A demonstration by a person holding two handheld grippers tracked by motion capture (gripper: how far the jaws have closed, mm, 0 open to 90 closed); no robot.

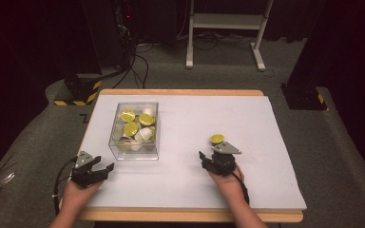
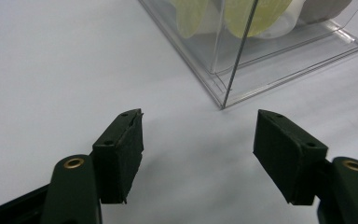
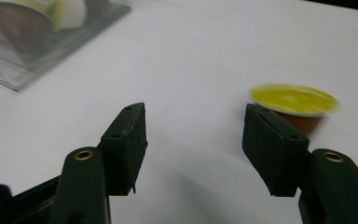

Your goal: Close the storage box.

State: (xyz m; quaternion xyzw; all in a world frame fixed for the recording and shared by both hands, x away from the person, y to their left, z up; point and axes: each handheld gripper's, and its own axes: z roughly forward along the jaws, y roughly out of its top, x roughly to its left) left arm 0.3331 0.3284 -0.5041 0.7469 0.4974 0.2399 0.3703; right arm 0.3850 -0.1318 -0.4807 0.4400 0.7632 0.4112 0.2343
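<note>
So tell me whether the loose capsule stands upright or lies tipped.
Upright: the capsule stands on the table, yellow lid facing up, brown body beneath.

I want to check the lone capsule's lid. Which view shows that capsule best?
The right gripper view: the capsule sits close, its yellow lid and brown body visible, though blurred and partly behind one jaw. The high view shows it small, just beyond the right tongs. The left gripper view faces the box.
</note>
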